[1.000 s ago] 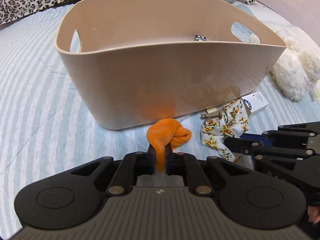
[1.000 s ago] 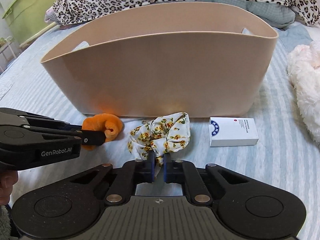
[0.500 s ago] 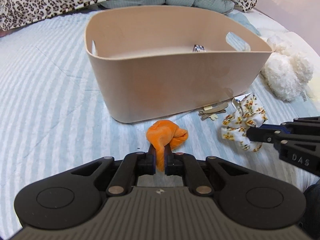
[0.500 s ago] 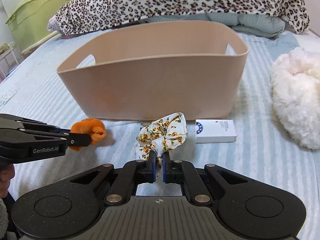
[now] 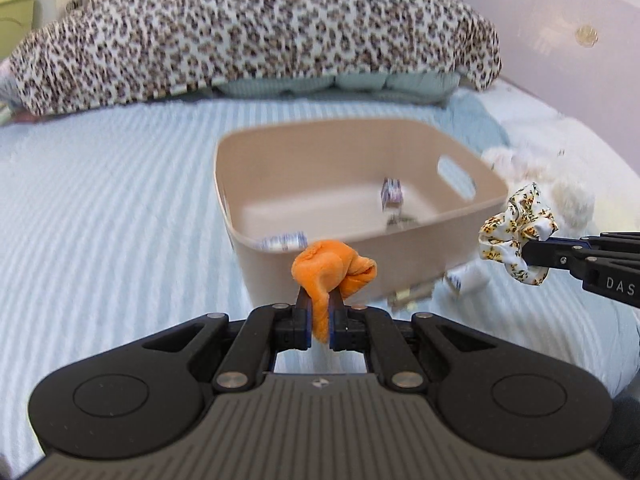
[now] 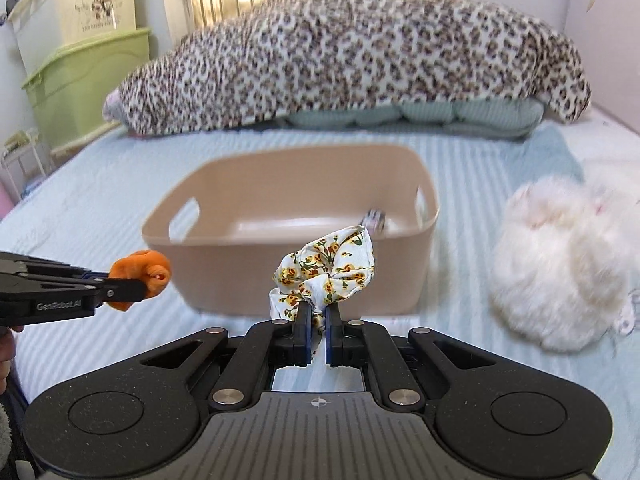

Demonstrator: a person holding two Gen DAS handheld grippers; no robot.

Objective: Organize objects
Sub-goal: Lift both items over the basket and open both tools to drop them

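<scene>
- The left tongs (image 5: 320, 312) are clamped on an orange scrunchie (image 5: 332, 270); the right tongs (image 6: 318, 320) pinch a floral scrunchie (image 6: 326, 276). Both are held above the bed (image 5: 100, 220), near the tan basket (image 5: 360, 152).
- Both look soft, light and floppy; a pinch through the bunched fabric should hold.
- At 12 o'clock the basket rim lies ahead; a white plush toy (image 6: 560, 268) sits at 3 o'clock, off the path.

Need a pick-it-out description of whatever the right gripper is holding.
Start at the beige plastic tub with cut-out handles on the striped blue bedspread. In front of its near wall, the right gripper pinches a white fabric scrunchie printed with small yellow flowers. The plain orange plush scrunchie in the left gripper has no print.
</scene>
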